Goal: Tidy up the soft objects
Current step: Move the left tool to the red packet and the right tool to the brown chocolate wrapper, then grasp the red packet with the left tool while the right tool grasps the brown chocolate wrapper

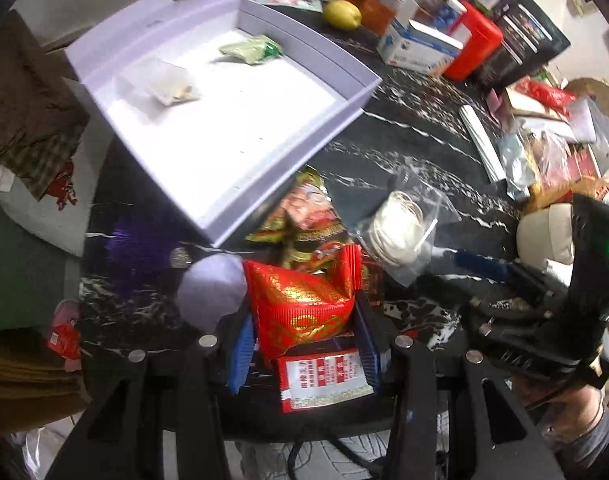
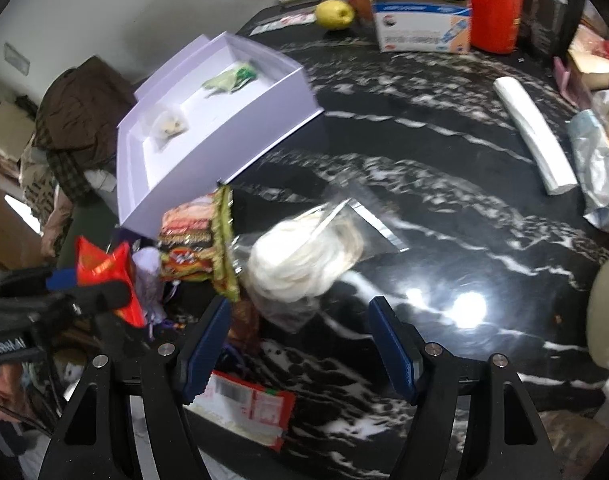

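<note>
- My left claw grips the red packet, short of the tray's near edge at 11 o'clock.
- My right claw is open over bare marble; the clear bag lies at 12 o'clock.

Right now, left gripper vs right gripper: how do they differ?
The left gripper is shut on the red snack packet; the right gripper is open with nothing between its fingers. The left gripper holds its packet up off the black marble table, near the white tray; the right gripper faces the clear bag of white rings, which lies on the table. Both have blue finger pads.
</note>
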Tool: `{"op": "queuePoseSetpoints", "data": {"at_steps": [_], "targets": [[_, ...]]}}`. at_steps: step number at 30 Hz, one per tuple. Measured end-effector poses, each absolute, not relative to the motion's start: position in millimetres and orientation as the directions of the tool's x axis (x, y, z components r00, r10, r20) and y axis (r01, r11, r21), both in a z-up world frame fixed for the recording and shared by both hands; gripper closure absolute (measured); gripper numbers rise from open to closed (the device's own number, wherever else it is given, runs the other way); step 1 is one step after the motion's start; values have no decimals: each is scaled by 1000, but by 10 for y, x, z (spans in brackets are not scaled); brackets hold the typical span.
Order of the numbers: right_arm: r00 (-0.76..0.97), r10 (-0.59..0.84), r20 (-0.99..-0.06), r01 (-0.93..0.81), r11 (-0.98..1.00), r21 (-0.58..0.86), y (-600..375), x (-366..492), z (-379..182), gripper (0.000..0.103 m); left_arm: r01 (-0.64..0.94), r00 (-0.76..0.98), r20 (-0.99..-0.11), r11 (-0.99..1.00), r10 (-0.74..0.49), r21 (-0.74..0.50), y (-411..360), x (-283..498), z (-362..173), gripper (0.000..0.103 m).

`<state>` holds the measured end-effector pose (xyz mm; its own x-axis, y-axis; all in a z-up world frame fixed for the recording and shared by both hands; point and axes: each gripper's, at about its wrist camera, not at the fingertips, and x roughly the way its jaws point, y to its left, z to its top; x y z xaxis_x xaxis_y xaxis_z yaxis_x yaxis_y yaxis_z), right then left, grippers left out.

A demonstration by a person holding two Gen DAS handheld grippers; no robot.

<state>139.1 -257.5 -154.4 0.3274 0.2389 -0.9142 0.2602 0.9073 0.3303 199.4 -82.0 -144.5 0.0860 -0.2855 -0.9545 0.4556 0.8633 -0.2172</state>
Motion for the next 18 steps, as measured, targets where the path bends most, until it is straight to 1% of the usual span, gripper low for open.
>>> {"op": "queuePoseSetpoints", "data": {"at_steps": [3,5,7,8,11,16,18], "targets": [[301,266,-916,231,911,341,-2416,1421,-1633,33,425,88,-952,875,-293,-230,-735,2019,-1456,59],[274,291,-917,219,909,354,-2314,1447,-1721,41,405,90,-951,884,-294,-235,-655,2034,-1471,59],[250,305,-919,222,906,361,-2249,1462,-1797,45,384,89,-952,892,-294,-240,-574,2056,-1493,59],[232,317,-920,225,902,368,-2202,1484,-1858,49,367,86,-949,895,-304,-254,-531,2074,-1500,59],[219,323,-921,226,901,369,-2102,1543,-1947,51,350,96,-948,901,-305,-255,-476,2098,-1504,59],[235,265,-935,147,941,304,-1861,1685,-1914,52,339,105,-947,907,-303,-252,-417,2119,-1526,59],[250,172,-953,80,977,197,-1721,1737,-1914,61,337,112,-948,909,-297,-245,-406,2123,-1525,59]]}}
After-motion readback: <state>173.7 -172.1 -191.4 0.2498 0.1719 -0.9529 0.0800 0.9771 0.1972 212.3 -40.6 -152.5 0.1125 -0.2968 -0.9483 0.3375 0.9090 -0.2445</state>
